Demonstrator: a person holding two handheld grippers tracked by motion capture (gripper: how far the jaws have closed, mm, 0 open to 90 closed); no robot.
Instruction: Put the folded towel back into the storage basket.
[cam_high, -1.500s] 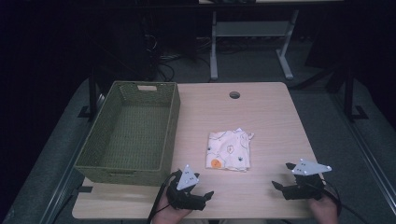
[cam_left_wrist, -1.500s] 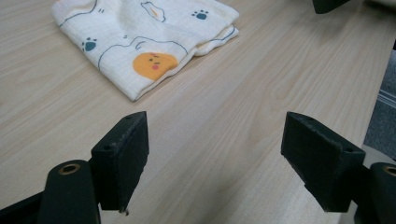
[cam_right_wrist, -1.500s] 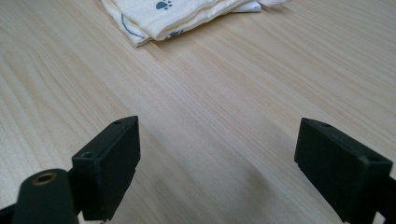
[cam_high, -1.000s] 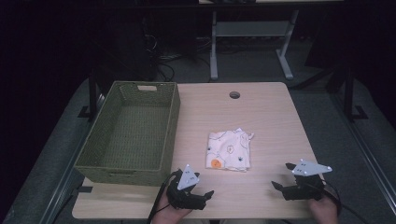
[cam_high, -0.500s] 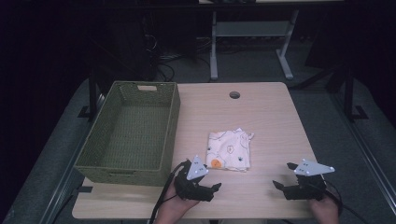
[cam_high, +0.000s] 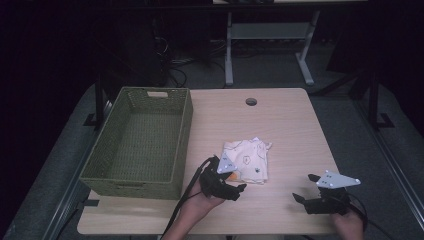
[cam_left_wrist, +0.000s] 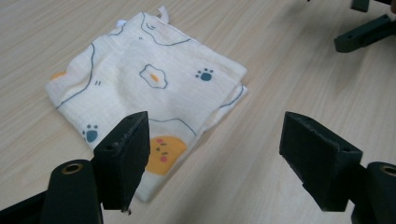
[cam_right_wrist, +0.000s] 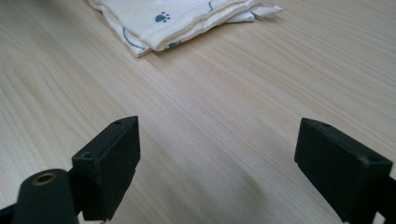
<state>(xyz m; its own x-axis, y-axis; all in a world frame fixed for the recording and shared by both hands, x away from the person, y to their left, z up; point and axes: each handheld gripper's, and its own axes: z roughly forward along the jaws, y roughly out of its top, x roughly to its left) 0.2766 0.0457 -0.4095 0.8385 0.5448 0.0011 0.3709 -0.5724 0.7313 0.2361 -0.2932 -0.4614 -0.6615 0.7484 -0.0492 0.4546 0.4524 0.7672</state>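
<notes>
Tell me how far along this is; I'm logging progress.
Nothing looks done: the folded cloth lies on the table and the basket holds nothing. In hand: the left tongs hang open over the cloth's near corner. The right tongs wait open, apart. Gripping and moving the cloth remain.

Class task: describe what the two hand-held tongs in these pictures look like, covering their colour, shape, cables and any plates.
Both are black. The left tongs and the right tongs each carry a grey three-cornered plate on top and a black cable trailing toward the table's near edge. In the gripper views, each jaw ends in a flat, blocky, matt black pad, and a brass-coloured ring sits in the arm below the left-hand pad. No sleeves are visible at the hands.
</notes>
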